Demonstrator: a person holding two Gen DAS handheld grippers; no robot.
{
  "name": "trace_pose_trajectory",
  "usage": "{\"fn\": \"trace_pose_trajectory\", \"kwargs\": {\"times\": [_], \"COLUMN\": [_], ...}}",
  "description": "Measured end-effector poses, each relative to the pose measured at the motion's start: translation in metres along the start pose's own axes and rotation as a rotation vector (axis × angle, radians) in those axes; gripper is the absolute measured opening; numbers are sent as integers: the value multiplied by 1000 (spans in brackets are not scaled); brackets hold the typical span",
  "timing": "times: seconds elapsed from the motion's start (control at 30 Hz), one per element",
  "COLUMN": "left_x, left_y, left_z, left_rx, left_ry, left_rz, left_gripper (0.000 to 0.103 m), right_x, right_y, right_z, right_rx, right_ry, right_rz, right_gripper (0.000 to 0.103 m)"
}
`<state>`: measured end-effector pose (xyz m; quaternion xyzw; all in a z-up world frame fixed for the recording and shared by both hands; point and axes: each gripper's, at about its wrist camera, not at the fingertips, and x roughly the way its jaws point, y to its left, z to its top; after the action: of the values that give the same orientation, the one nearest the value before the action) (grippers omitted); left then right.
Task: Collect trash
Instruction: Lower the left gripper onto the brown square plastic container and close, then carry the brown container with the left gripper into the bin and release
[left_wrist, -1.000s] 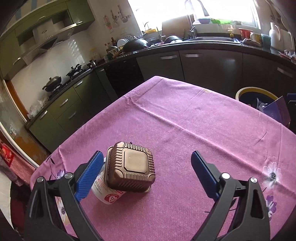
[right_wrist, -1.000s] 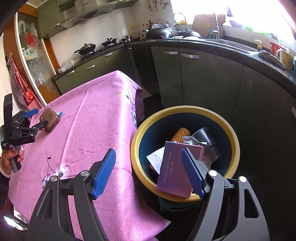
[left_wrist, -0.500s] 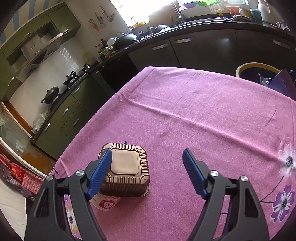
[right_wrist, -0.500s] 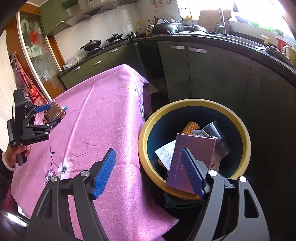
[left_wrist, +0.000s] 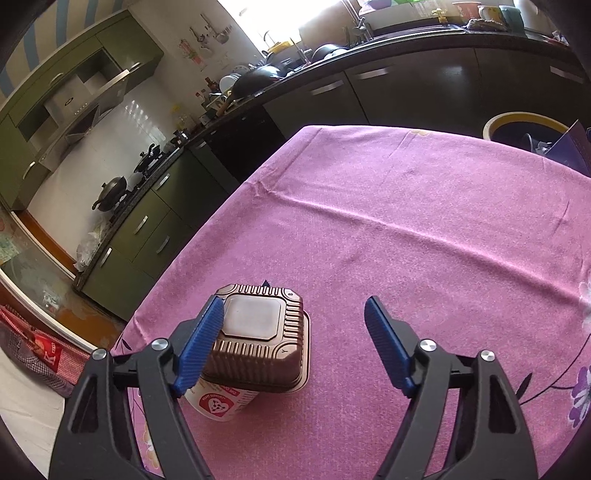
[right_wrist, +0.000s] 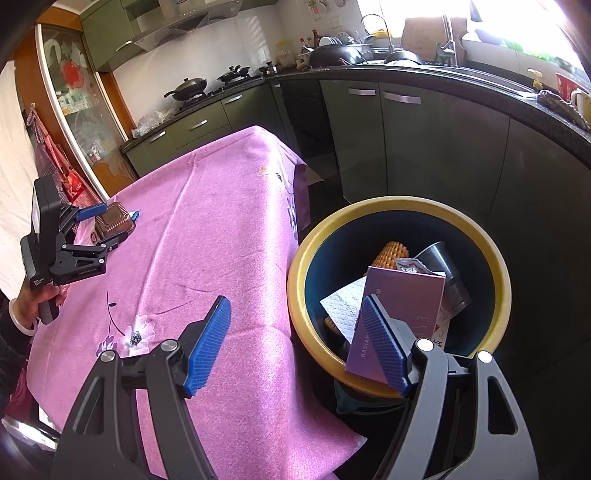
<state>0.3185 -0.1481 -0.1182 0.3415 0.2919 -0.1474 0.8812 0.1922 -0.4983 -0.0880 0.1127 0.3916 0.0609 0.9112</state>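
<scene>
2 grippers gaping, left gripper (left_wrist: 291, 343) straddling brown tray (left_wrist: 258, 338), right gripper (right_wrist: 295, 345) empty beside bin (right_wrist: 400, 206).

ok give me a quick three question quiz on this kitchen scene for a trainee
1. True or false: the brown ribbed tray sits upside down on top of a white cup.
2. Which item is visible in the yellow-rimmed bin? A) a corn cob B) a banana C) a glass bottle
3. What does the left hand-held gripper have between its blue pads, and are both pads pressing on it?

Key:
1. True.
2. A, the corn cob, next to a purple box.
3. The brown ribbed tray; no, the pad on the right of the view stands clear of it.
</scene>
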Motion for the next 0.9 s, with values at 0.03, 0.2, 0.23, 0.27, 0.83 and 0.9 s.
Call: {"fn": "trace_pose_trajectory", "kwargs": {"times": [0.03, 0.2, 0.23, 0.27, 0.83, 0.9], "left_x": [1, -3, -3, -3, 11, 5], "left_y": [-1, 6, 8, 11, 8, 10], "left_z": [0, 1, 1, 1, -2, 0], "left_rx": [7, -15, -27, -38, 9, 7], "left_ry": [1, -9, -7, -1, 53, 39], "left_rz": [7, 26, 17, 10, 7, 2], "left_gripper": [75, 79, 81, 81, 56, 56], "right_x": [1, 2, 2, 2, -1, -2], "right_y": [0, -5, -7, -8, -12, -12], "right_z": [-1, -3, -4, -5, -7, -7], "right_rx": [0, 5, 8, 9, 32, 33], "right_ry": [2, 4, 5, 6, 4, 2], "right_rz": [2, 10, 10, 8, 24, 24], "right_gripper": [73, 73, 73, 73, 73, 73]}}
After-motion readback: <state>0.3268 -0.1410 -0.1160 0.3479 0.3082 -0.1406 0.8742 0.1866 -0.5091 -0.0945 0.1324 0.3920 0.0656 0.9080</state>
